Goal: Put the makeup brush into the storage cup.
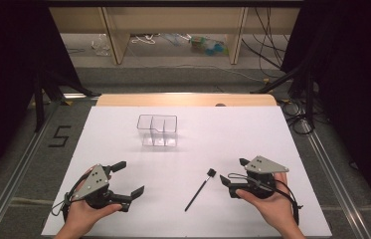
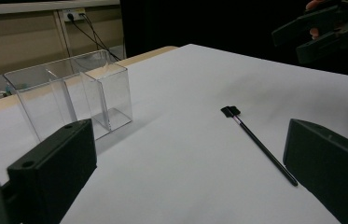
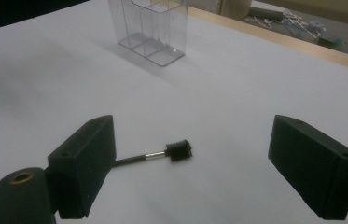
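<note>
A thin black brush wand (image 1: 199,191) with a small bristle head lies on the white table sheet (image 1: 188,149), head toward the far side. A clear divided container (image 1: 157,130) stands upright further back, with nothing visible inside. My left gripper (image 1: 132,177) is held at the near left, open, with nothing between its fingers. My right gripper (image 1: 232,171) is open just right of the brush head. In the right gripper view the brush (image 3: 178,150) lies untouched on the sheet ahead of the right gripper (image 3: 199,168). The left gripper view shows the left gripper (image 2: 190,177), the brush (image 2: 260,147) and the container (image 2: 69,98).
The table's wooden far edge (image 1: 185,99) lies beyond the sheet. Past it are shelf legs and cables on the floor (image 1: 173,64). Dark curtains flank both sides. The right gripper (image 2: 321,32) shows far off in the left gripper view.
</note>
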Demonstrator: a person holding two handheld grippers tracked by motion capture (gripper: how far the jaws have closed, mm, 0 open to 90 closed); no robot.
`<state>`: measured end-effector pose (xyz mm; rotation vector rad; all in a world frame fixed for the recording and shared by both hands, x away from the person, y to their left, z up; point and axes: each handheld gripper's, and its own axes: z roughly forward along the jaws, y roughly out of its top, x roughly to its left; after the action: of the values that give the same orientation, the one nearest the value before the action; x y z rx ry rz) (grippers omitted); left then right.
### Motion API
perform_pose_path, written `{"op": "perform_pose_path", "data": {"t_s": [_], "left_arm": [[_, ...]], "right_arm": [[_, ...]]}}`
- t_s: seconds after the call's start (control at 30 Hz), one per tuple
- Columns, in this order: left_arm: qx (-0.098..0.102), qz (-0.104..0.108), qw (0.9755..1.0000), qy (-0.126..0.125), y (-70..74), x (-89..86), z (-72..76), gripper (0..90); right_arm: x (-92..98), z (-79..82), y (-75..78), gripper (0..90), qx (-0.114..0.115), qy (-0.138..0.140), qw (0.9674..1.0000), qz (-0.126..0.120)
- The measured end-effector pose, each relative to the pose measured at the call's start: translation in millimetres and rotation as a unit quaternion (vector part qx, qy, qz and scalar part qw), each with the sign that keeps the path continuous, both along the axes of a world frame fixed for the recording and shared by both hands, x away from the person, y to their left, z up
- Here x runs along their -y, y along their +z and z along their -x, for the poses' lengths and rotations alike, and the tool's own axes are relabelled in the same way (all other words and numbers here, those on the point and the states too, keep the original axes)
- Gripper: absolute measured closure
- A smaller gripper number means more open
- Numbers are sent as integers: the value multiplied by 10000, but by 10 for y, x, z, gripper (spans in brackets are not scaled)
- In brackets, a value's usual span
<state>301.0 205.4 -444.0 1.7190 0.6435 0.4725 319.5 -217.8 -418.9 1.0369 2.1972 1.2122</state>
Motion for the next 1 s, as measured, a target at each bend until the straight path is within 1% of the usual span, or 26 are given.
{"op": "perform_pose_path", "data": {"t_s": [0.03,0.13,0.17,0.2,0.23,0.27,0.3,0.33,0.37,0.4,0.43,0.47,0.5,0.53,0.6,0.63,0.67,0.7,0.73,0.8,0.83,0.87,0.9,0.93,0.97,1.0], "left_arm": [[-31,16,10000,8,-2,2,2,24],[-92,73,9999,35,-5,5,7,24],[-104,87,9999,40,-5,3,4,24],[-120,95,9999,52,-7,3,3,25],[-147,95,9998,46,-10,4,2,25],[-69,25,10000,-19,-8,-5,-10,25],[-72,29,10000,-19,-8,-5,-8,25],[-94,55,9999,17,-8,-3,-3,25],[-91,48,9999,13,-7,-3,-7,25],[-79,52,10000,-13,-10,0,-17,26],[-153,122,9998,30,-18,9,-13,27],[-181,101,9998,22,-20,8,-12,28],[-215,121,9997,51,-22,10,-8,29],[-197,110,9997,36,-20,7,-9,29],[-148,148,9998,13,-19,2,-19,30],[-168,153,9997,27,-20,2,-19,33],[-164,70,9998,30,-15,-5,-18,33],[-174,67,9998,26,-18,-4,-17,35],[-169,49,9998,17,-17,-4,-15,35],[-217,103,9997,46,-19,6,-4,35],[-173,61,9998,9,-16,1,-9,36],[-184,60,9998,15,-17,1,-9,37],[-226,82,9997,26,-21,4,-6,37],[-200,52,9998,14,-21,2,-9,38],[-200,45,9998,12,-21,2,-9,38],[-198,47,9998,13,-20,3,-9,38]], "right_arm": [[0,0,0,162,0,0,10000,0],[-109,-48,42,164,-196,-141,9996,142],[-149,-66,53,163,-291,-162,9992,202],[-224,-101,66,164,-472,-218,9983,254],[-250,-129,63,165,-433,-218,9982,362],[-250,-129,63,165,-433,-218,9982,362],[-318,-149,70,168,-742,-380,9955,450],[-318,-149,70,168,-742,-380,9955,450],[-351,-162,71,176,-886,-514,9938,426],[-372,-178,75,180,-1039,-537,9920,464],[-402,-194,76,180,-1210,-601,9898,454],[-428,-214,72,183,-1339,-695,9874,467],[-476,-254,55,187,-1543,-725,9836,584],[-476,-254,55,187,-1543,-725,9836,584],[-539,-285,45,188,-1820,-801,9776,688],[-606,-324,16,181,-2013,-705,9728,906],[-606,-324,16,181,-2013,-705,9728,906],[-677,-357,-29,178,-2218,-601,9669,1112],[-677,-357,-29,178,-2218,-601,9669,1112],[-750,-378,-62,184,-2387,-652,9621,1149],[-831,-403,-102,184,-2660,-733,9514,1366],[-851,-414,-114,185,-2788,-718,9471,1419],[-887,-422,-122,186,-3014,-836,9396,1387],[-912,-438,-132,187,-3146,-971,9345,1351],[-923,-462,-157,187,-3189,-987,9323,1389],[-935,-485,-175,187,-3275,-959,9280,1499]]}}
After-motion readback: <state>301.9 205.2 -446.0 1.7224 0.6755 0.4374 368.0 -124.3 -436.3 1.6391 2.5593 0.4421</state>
